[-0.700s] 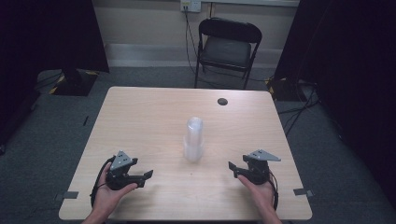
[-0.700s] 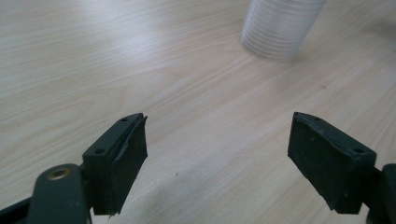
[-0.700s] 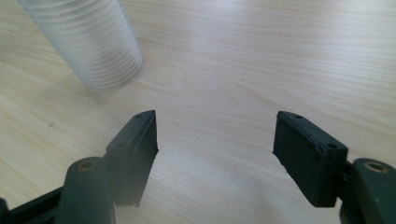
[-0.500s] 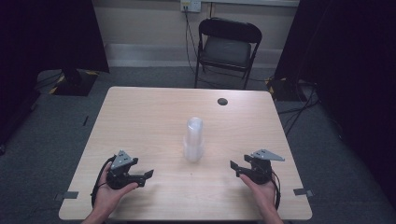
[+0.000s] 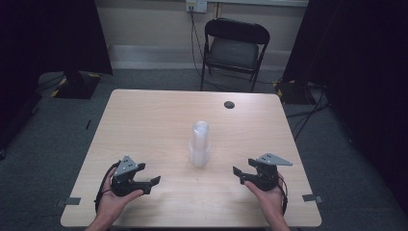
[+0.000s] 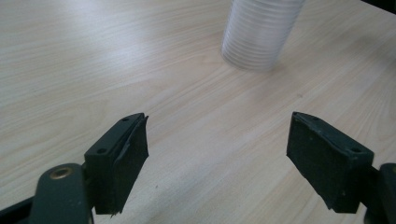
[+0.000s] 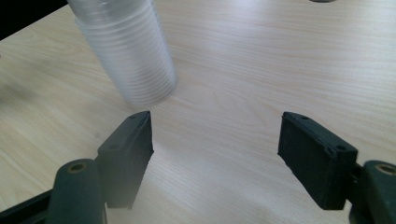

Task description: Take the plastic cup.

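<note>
Tongs sit low on each side of a pale wooden bench (image 5: pixel 144 125), each held in a hand near the bench's near edge. Left tongs (image 5: pixel 153 182) rest at the near left, black with a grey three-cornered plate on top, their jaws spread wide and empty; in the left gripper view (image 6: pixel 217 154) bare wood shows between the two black pads. Right tongs (image 5: pixel 236 172) rest at the near right, likewise wide and holding nothing, and the right gripper view (image 7: pixel 215 149) shows the same open gap over the wood.

Between them, near the middle of the bench and a little farther from the person, stands a tall upright stack of clear ribbed plastic cups (image 5: pixel 199 144). It is apart from both tongs; it appears ahead and to the right in the left gripper view (image 6: pixel 259 32), and ahead and to the left in the right gripper view (image 7: pixel 128 51).

Near the far right edge of the bench lies a small dark round disc (image 5: pixel 229 104). Beyond the bench a black folding chair (image 5: pixel 235 48) stands on grey carpet.
</note>
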`<action>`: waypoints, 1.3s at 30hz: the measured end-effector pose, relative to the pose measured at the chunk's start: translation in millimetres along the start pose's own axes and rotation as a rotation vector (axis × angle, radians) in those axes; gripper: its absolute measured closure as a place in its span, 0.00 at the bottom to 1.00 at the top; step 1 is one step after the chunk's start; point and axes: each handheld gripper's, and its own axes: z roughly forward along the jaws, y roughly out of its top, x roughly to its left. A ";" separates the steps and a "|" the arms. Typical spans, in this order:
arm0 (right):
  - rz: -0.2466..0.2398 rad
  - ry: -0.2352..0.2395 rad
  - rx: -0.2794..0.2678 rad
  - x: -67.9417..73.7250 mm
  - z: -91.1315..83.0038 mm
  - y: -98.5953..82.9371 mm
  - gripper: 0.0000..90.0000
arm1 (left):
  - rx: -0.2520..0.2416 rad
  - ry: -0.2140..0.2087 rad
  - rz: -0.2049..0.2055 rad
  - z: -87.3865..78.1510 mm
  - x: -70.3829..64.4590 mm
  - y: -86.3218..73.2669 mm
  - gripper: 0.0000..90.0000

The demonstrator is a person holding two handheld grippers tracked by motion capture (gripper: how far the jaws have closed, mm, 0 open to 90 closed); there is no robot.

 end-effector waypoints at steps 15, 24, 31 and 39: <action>-0.072 0.050 -0.045 14.4 -2.3 21.2 0.34 | 0.019 -0.015 0.013 2.3 -4.4 0.6 0.27; -0.129 0.093 -0.057 27.9 8.0 41.4 0.35 | 0.015 -0.022 -0.005 1.2 -3.2 0.1 0.31; -0.123 0.135 -0.091 35.3 13.2 56.5 0.34 | 0.044 -0.012 0.009 2.4 -4.4 -1.3 0.27; -0.136 0.173 -0.100 44.6 23.5 68.0 0.28 | 0.036 -0.010 0.000 1.3 -2.5 -0.6 0.24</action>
